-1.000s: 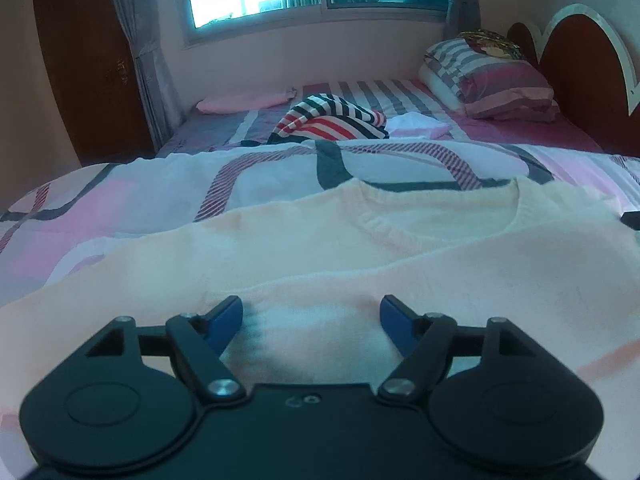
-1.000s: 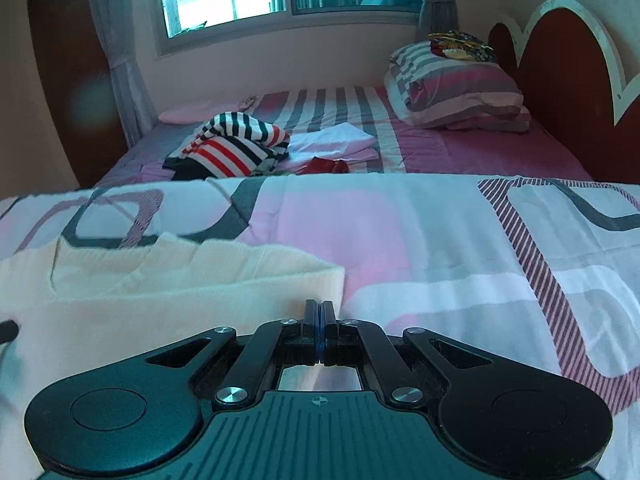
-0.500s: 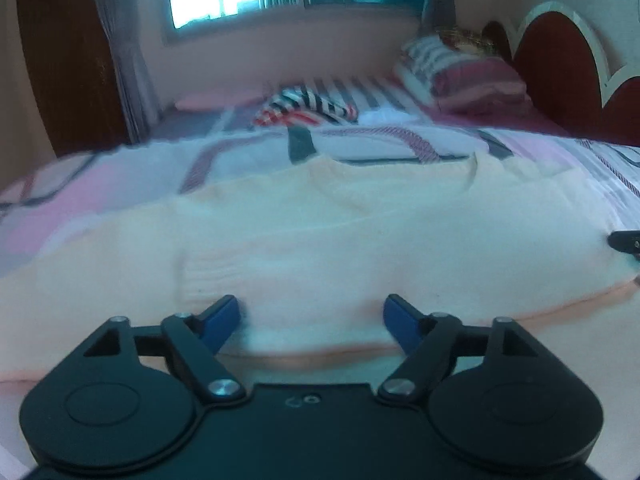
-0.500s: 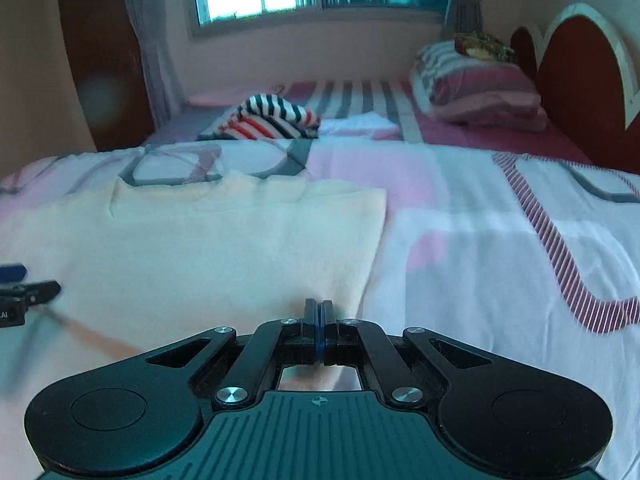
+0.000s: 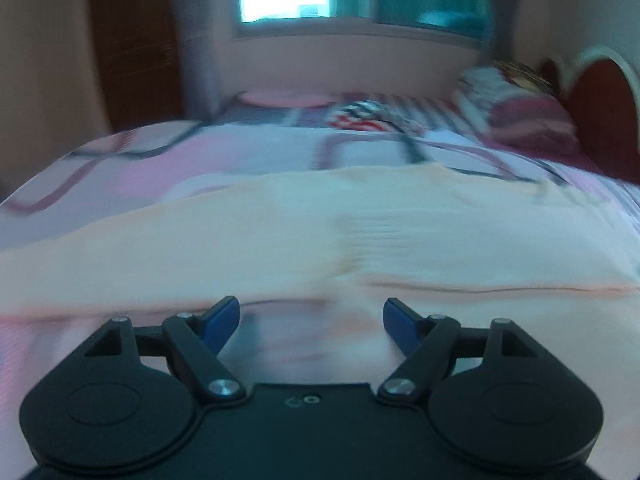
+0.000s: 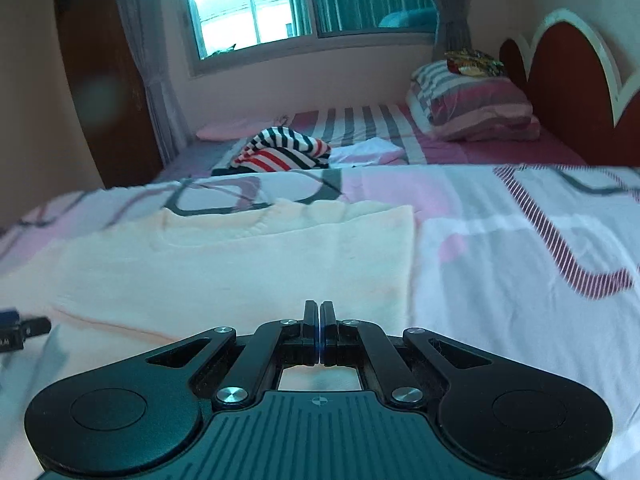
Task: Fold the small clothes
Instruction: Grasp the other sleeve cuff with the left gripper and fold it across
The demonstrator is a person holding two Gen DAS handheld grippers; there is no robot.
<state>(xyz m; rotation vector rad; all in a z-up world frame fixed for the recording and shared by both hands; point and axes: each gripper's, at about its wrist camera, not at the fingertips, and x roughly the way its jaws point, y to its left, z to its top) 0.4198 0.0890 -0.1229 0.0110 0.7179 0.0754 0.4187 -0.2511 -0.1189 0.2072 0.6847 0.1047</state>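
Note:
A cream knit sweater (image 5: 360,240) lies flat on the patterned bedspread (image 5: 168,156), neckline on the far side. My left gripper (image 5: 311,320) hangs over the sweater's near hem with its blue-tipped jaws wide apart and closing a little; only cloth lies below them and nothing is pinched. This view is blurred by motion. In the right wrist view the same sweater (image 6: 240,264) fills the left half. My right gripper (image 6: 320,320) is shut over its near right part, with no cloth visible between the pads. A tip of the left gripper's finger (image 6: 16,326) shows at the far left edge.
Further up the bed lie a crumpled striped garment (image 6: 280,152), a white folded cloth (image 6: 368,150) and a pink cloth (image 6: 224,130). Pillows (image 6: 476,100) rest against the red headboard (image 6: 560,80). Bedspread (image 6: 520,260) stretches to the right of the sweater.
Both grippers have drawn back toward the sweater's near hem, which now shows in both views. The left one has also swung sideways. Right jaws stay shut, left stay wide.

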